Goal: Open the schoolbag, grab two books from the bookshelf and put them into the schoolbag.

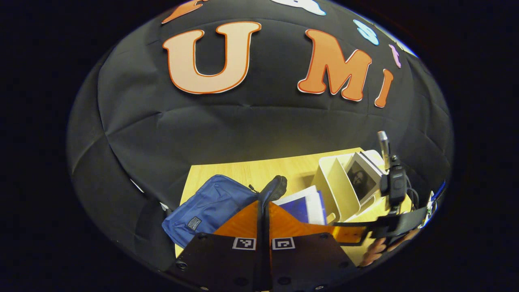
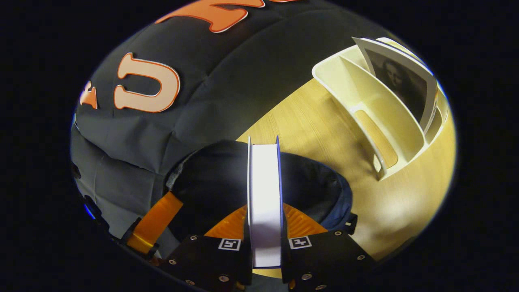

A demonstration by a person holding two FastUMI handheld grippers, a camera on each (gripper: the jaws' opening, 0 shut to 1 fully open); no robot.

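1. Now the right tongs [image 2: 265, 227] are pinching a book [image 2: 264, 194] by its edge, holding it upright over the dark opening of the bag [image 2: 211, 178]; by the look of it, the first book is going in.
2. The left tongs [image 1: 263, 227] are pressing together on the bag's rim [image 1: 275, 186], seemingly keeping the blue bag [image 1: 211, 205] open on the surface [image 1: 259, 170].
3. A second book [image 2: 405, 81] is standing in the shelf [image 2: 365, 101], near the bag.
4. So the opening appears done; what is left is releasing this book inside and fetching the other.
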